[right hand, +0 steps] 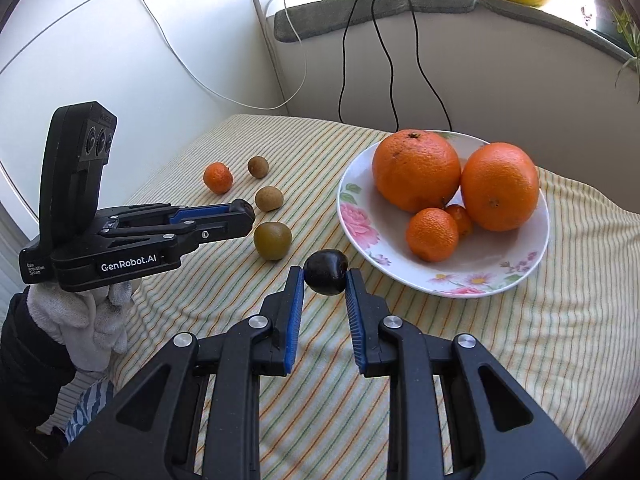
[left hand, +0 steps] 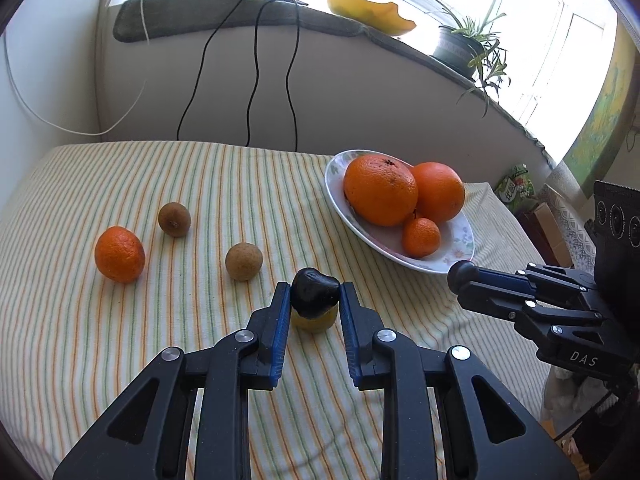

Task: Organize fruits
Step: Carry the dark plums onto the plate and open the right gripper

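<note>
A floral plate [left hand: 454, 258] [right hand: 492, 280] on the striped cloth holds two big oranges [right hand: 416, 170] and two small mandarins [right hand: 432, 234]. My left gripper [left hand: 315, 295] is shut on a dark plum [left hand: 314, 291], held above a greenish-yellow fruit [left hand: 314, 320] [right hand: 273, 240]. My right gripper [right hand: 325, 274] is shut on another dark plum [right hand: 325, 271], just left of the plate's near rim. On the cloth lie a mandarin [left hand: 119, 254] [right hand: 218, 178] and two brown fruits [left hand: 244, 261] [left hand: 174, 219].
The striped table [left hand: 200, 184] stands against a wall with hanging cables [left hand: 252, 80]. A windowsill above holds a potted plant [left hand: 460, 46] and a yellow dish [left hand: 368, 10]. The right gripper's body [left hand: 560, 304] is beside the plate; the left gripper's body [right hand: 120, 236] is at left.
</note>
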Available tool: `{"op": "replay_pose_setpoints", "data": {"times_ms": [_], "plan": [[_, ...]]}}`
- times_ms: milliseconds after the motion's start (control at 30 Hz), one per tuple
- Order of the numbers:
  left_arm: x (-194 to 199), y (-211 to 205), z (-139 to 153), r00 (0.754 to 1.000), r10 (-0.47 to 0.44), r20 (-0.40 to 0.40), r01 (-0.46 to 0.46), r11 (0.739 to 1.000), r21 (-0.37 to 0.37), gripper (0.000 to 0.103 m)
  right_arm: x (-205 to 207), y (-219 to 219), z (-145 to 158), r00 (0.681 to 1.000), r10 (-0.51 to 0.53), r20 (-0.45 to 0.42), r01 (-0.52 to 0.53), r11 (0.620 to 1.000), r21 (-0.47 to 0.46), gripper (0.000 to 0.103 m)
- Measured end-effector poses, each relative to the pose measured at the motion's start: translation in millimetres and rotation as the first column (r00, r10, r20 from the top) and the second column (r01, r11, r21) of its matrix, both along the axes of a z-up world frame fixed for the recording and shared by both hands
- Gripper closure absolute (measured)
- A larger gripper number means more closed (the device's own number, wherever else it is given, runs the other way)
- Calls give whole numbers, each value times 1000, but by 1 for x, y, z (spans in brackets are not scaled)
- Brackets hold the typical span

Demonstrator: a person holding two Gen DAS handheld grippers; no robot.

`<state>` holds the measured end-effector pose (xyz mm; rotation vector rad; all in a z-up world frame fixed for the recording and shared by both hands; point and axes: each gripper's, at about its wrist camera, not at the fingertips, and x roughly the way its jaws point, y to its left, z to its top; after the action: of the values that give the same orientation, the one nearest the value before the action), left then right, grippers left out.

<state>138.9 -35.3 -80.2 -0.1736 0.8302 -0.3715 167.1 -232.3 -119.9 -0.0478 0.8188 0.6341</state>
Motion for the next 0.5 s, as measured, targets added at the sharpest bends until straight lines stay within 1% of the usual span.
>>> {"op": "replay_pose_setpoints", "data": {"times_ms": [200, 500], "plan": [[6, -22, 8, 999, -33, 19, 34, 999, -16, 80, 5, -22, 6, 999, -49, 17, 49, 999, 11, 81], [18, -50, 12, 997, -70, 29, 70, 997, -15, 80, 14, -38, 9, 995, -92, 37, 92, 996, 0, 81]]}}
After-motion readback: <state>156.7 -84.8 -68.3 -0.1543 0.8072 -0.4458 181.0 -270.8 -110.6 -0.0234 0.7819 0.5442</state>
